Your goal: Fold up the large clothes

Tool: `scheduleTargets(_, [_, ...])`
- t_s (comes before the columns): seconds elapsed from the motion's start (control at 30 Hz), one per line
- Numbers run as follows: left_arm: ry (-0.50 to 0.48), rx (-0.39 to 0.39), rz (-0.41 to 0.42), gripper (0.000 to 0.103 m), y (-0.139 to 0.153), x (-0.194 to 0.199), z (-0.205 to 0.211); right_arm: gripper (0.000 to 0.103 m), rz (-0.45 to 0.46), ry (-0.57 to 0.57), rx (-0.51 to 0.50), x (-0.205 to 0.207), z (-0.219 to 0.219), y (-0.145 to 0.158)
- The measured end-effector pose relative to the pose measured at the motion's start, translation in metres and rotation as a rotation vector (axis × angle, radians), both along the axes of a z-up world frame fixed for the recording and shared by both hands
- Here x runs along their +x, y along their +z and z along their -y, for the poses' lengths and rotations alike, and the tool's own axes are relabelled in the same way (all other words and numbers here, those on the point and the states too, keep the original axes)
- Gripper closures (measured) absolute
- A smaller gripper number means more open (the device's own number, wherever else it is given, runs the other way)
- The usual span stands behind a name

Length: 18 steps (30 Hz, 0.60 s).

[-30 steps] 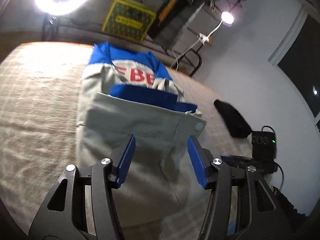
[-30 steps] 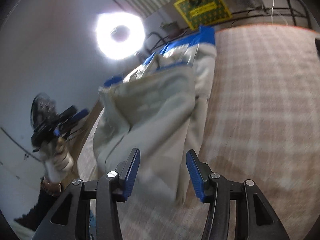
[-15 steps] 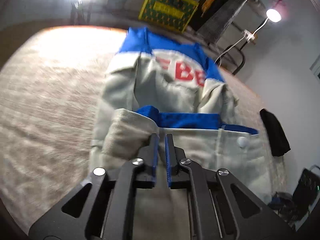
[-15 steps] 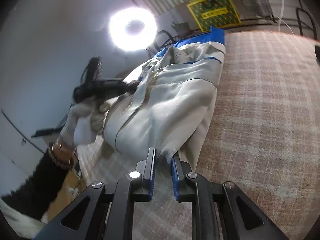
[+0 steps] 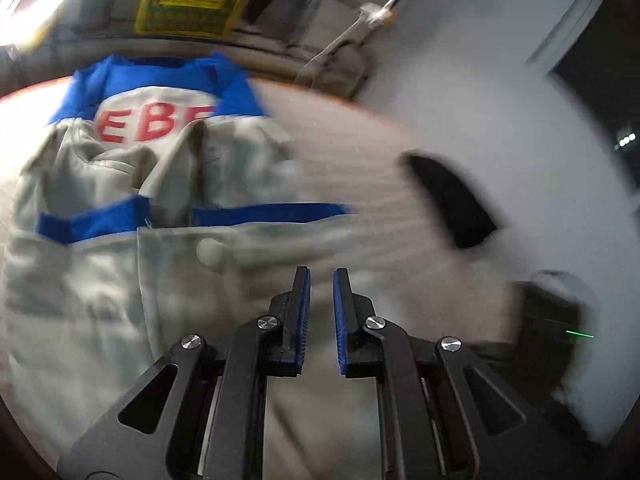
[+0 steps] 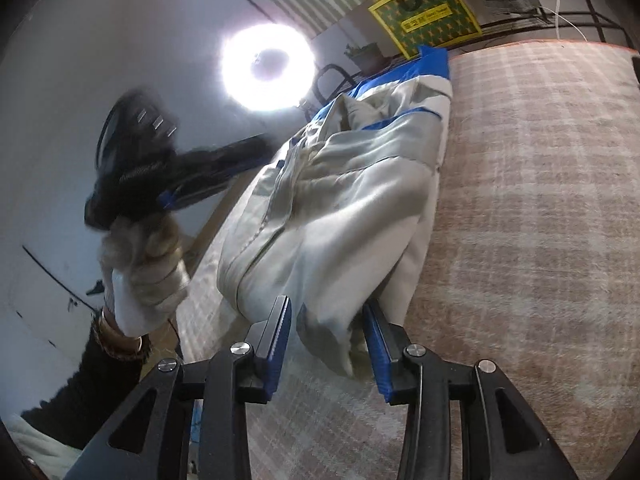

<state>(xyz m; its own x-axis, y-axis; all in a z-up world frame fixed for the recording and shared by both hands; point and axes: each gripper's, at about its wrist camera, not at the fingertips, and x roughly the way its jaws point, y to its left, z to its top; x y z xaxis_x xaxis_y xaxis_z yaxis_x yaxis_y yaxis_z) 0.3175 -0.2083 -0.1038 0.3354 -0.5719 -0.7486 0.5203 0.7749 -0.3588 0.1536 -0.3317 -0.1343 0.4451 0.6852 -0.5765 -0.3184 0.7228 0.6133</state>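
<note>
A grey jacket (image 5: pixel 120 280) with blue bands and red letters (image 5: pixel 156 124) lies folded on the plaid cover. My left gripper (image 5: pixel 321 271) hovers over the jacket's right part. Its jaws are almost together, and no cloth shows in the thin slit between them. This view is blurred by motion. In the right wrist view, the same jacket (image 6: pixel 340 208) lies ahead, and a gloved hand (image 6: pixel 144 264) holds the left gripper above its left side. My right gripper (image 6: pixel 327 304) is low at the jacket's near corner. Its jaws are opening, with the corner loose between them.
The plaid cover (image 6: pixel 540 200) stretches wide to the right of the jacket. A black object (image 5: pixel 448 200) lies at the cover's right edge, with a black box (image 5: pixel 552 320) showing a green light near it. A ring light (image 6: pixel 266 68) and a yellow-green crate (image 6: pixel 428 8) stand beyond.
My left gripper went from wide open to nearly shut and swung right across the jacket. My right gripper closed on the near corner, then spread apart again without moving away.
</note>
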Motion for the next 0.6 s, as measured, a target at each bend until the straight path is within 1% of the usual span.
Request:
scheduleTargets(0.03, [0.049,0.082,0.036,0.095,-0.009,0.005,0.001,0.078,0.003,0.008,-0.009,-0.001,-0.002,0.000])
scheduleTargets(0.07, [0.089,0.120,0.013,0.101,-0.026,0.016,0.000,0.083,0.011,0.011,-0.031,-0.004,-0.005,0.001])
scheduleTargets(0.1, [0.103,0.059,-0.060,0.101,-0.039,0.026,-0.007,0.086,0.031,0.018,-0.059,-0.010,-0.009,0.003])
scheduleTargets(0.13, [0.110,0.006,-0.083,0.100,-0.042,0.030,-0.013,0.088,0.050,0.028,-0.096,-0.017,-0.014,0.004])
scheduleTargets(0.17, [0.108,-0.011,-0.088,0.100,-0.043,0.031,-0.016,0.089,0.059,0.029,-0.116,-0.021,-0.015,0.003])
scheduleTargets(0.2, [0.107,-0.008,-0.084,0.100,-0.042,0.030,-0.016,0.089,0.056,0.026,-0.129,-0.026,-0.016,0.000])
scheduleTargets(0.27, [0.103,0.018,-0.053,0.101,-0.036,0.025,-0.012,0.090,0.032,0.017,-0.113,-0.024,-0.011,-0.003])
scheduleTargets(0.3, [0.098,0.004,-0.055,0.101,-0.031,0.023,-0.015,0.089,0.008,0.007,-0.099,-0.020,-0.009,-0.003])
scheduleTargets(0.33, [0.094,-0.026,-0.056,0.101,-0.025,0.021,-0.020,0.086,-0.003,0.006,-0.099,-0.017,-0.008,-0.001])
scheduleTargets(0.37, [0.103,-0.090,-0.044,0.101,-0.010,0.015,-0.034,0.081,0.006,0.000,-0.127,-0.018,-0.007,0.004])
scheduleTargets(0.4, [0.107,-0.127,-0.032,0.101,-0.002,0.010,-0.049,0.078,0.027,-0.013,-0.163,-0.020,-0.007,0.010])
scheduleTargets(0.43, [0.111,-0.159,-0.009,0.100,0.012,0.004,-0.064,0.071,0.054,-0.024,-0.193,-0.022,-0.006,0.017])
scheduleTargets(0.47, [0.123,-0.176,0.028,0.100,0.026,-0.003,-0.082,0.069,0.084,-0.036,-0.216,-0.024,-0.005,0.025])
scheduleTargets(0.5, [0.147,-0.176,0.068,0.100,0.039,-0.011,-0.103,0.069,0.121,-0.055,-0.244,-0.026,-0.004,0.033])
scheduleTargets(0.57, [0.190,-0.169,0.126,0.100,0.054,-0.019,-0.137,0.069,0.193,-0.069,-0.292,-0.023,-0.006,0.050])
scheduleTargets(0.6, [0.220,-0.160,0.143,0.100,0.058,-0.023,-0.154,0.069,0.215,-0.072,-0.298,-0.019,-0.008,0.056])
